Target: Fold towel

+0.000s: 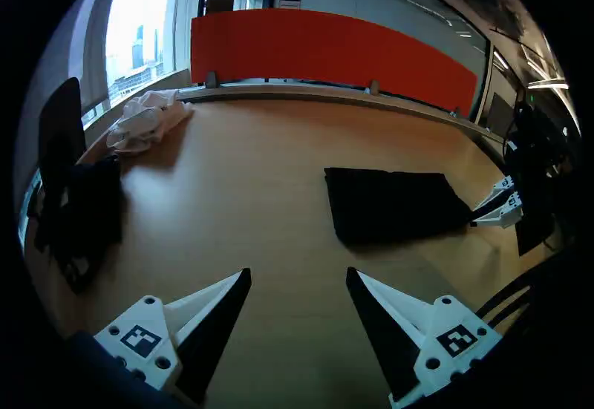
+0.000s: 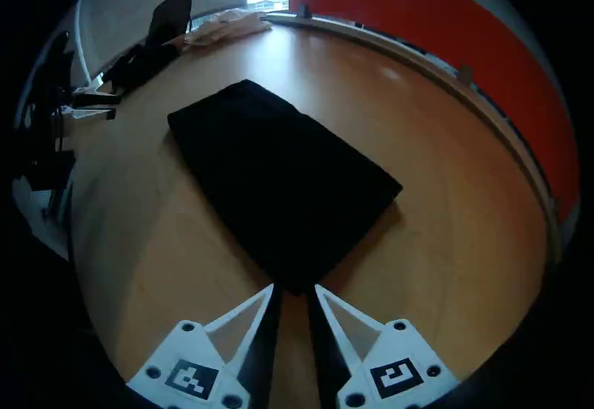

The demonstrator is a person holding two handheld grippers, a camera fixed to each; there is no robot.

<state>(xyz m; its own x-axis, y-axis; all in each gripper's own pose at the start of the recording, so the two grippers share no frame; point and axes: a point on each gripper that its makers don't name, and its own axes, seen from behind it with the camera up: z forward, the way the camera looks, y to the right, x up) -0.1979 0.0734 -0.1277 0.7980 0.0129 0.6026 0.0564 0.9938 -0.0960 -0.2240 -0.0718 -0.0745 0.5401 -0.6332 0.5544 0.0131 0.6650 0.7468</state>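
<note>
Black towel looks limp, best pinched at a corner; right gripper stands narrow there, left gripper gapes wide.

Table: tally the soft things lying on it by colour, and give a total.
Black: 2, the towel and a dark bundle at the edge
White: 1, a crumpled cloth
Total: 3

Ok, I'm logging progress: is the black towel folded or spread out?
Folded: the black towel lies on the table as a compact, thick rectangle with raised edges. How many layers, cannot tell.
</note>
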